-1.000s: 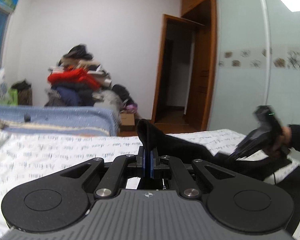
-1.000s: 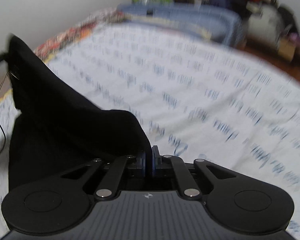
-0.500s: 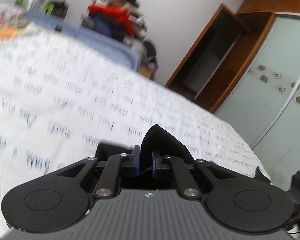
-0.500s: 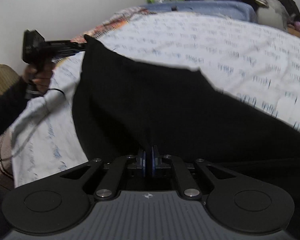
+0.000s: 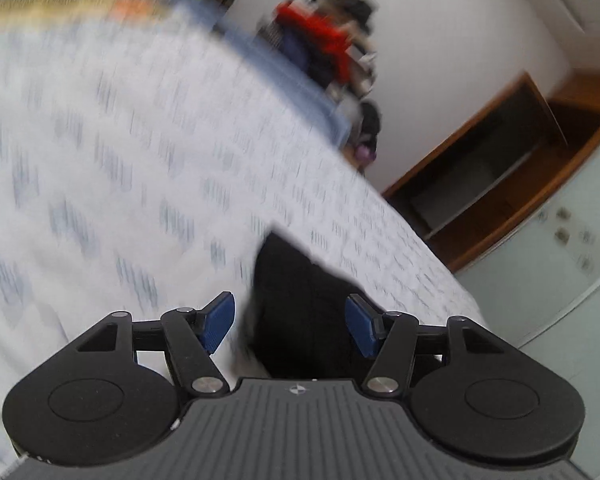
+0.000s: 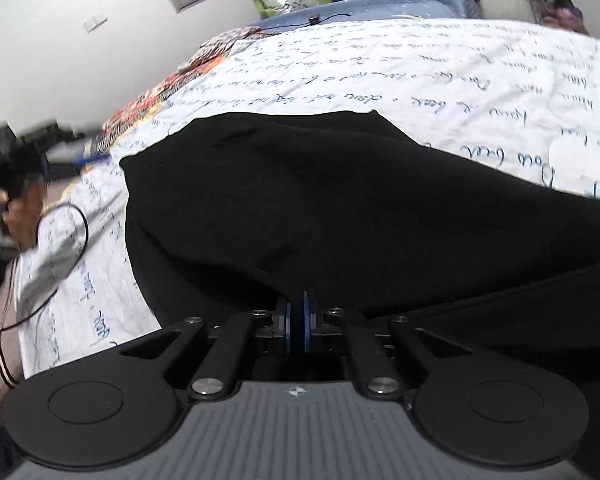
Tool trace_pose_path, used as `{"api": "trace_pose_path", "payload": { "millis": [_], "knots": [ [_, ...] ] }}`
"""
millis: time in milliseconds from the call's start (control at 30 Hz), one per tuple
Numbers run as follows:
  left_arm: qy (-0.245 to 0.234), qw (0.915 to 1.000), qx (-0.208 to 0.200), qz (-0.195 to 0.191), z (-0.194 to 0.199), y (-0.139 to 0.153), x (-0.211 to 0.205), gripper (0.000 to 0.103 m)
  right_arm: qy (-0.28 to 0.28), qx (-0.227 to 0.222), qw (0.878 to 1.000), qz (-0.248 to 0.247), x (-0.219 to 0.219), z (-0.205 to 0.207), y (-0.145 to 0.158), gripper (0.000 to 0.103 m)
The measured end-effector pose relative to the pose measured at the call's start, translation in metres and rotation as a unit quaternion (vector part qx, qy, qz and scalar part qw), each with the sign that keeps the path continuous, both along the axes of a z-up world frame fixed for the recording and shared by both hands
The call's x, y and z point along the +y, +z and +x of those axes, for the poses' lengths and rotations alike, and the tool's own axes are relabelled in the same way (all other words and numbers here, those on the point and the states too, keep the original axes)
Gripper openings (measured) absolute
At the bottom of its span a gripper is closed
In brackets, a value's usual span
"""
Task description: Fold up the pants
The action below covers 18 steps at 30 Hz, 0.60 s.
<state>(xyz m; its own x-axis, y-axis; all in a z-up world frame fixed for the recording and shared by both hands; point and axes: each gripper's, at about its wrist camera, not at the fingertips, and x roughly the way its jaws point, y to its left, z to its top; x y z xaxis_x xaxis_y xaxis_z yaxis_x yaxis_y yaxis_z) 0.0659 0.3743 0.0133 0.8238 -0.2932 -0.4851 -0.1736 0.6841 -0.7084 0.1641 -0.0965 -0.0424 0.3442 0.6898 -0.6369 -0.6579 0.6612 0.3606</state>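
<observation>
The left gripper (image 5: 286, 326), low in the left wrist frame, has just been opening: its blue pads (image 5: 219, 320) stand well apart, and a corner of the black pants (image 5: 296, 312) lies between them without either pad pressing on it. In the right wrist frame the right gripper (image 6: 296, 322) is clamped tight on a fold of the same pants (image 6: 340, 208), the cloth rising out of the closed pads at lower centre.

The step in hand looks like laying down a fold: one corner let go on the bed (image 5: 120, 168), the other corner not yet let go. The next move, as I judge it, calls for the right pads to part so the cloth settles, then for smoothing or a further fold.

The pants are matte black, soft and limp, spread in a broad mound across the middle of the right wrist frame, with a straight edge at the left and shallow creases. The bed sheet (image 6: 420, 68) under them is white with blue handwriting-like print, slightly wrinkled. The left wrist frame is blurred, so finer texture there cannot be told.
</observation>
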Motion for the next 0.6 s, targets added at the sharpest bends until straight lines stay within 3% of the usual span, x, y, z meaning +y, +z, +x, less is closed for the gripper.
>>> {"api": "trace_pose_path", "payload": {
  "millis": [100, 233, 333, 400, 533, 600],
  "knots": [
    [0.028, 0.9881, 0.032, -0.148, -0.012, -0.033, -0.012, 0.063, -0.008, -0.003, 1.000, 0.003, 0.000, -0.003, 0.001, 0.005],
    [0.069, 0.9593, 0.062, -0.267, -0.027, -0.073, -0.038, 0.062, -0.020, -0.007, 1.000, 0.006, 0.000, -0.007, -0.001, 0.005],
    [0.086, 0.9582, 0.046, -0.269, -0.024, -0.075, -0.039, 0.062, -0.027, 0.008, 0.999, 0.021, -0.004, -0.004, -0.003, 0.005],
    [0.100, 0.9513, 0.045, -0.288, -0.017, -0.073, -0.033, 0.063, -0.027, 0.013, 0.999, 0.027, -0.006, -0.003, -0.004, 0.005],
    [0.121, 0.9568, 0.049, -0.260, -0.001, -0.063, -0.024, 0.061, -0.031, 0.018, 0.999, 0.035, -0.007, -0.002, -0.006, 0.005],
    [0.121, 0.9587, 0.047, -0.253, 0.004, -0.057, -0.023, 0.053, -0.034, 0.019, 0.998, 0.039, -0.008, -0.004, -0.006, 0.005]
  ]
}}
